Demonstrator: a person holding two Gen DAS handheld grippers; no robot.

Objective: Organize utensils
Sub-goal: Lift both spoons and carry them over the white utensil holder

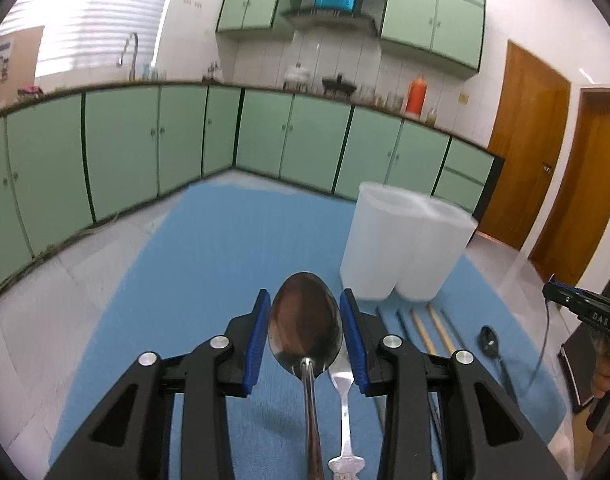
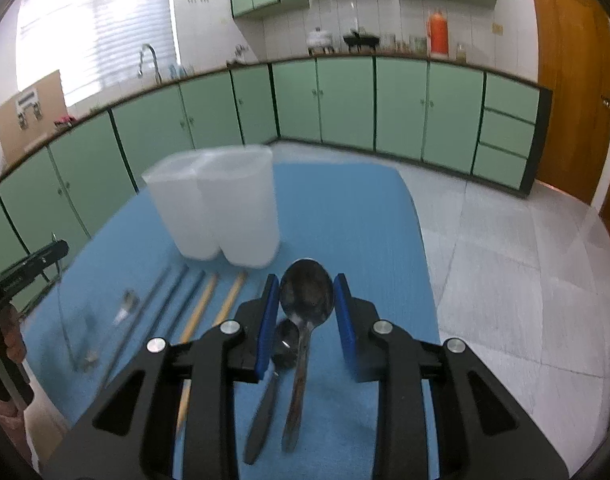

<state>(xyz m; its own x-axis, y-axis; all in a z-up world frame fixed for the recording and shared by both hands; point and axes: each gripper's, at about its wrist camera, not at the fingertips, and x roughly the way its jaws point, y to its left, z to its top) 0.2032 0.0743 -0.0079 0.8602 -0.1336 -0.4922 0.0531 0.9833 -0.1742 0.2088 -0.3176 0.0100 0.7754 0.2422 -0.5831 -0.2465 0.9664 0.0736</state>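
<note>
Blurred white holder [image 2: 217,208]; spoon [image 1: 305,320] handles cut off by frame.

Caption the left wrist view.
Open left gripper frames a spoon on the blue mat, white holder beyond.

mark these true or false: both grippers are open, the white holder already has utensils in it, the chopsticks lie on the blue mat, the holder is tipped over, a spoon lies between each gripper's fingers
1. Both grippers are open. True: the left gripper and the right gripper each have their fingers spread, gripping nothing.
2. The holder already has utensils in it. False: nothing sticks out of its top.
3. The chopsticks lie on the mat. True, just in front of the holder.
4. The holder is tipped over. False: it stands upright on the mat.
5. A spoon lies between each gripper's fingers. True: a spoon lies in the left gap and another spoon in the right, neither gripped.
</note>
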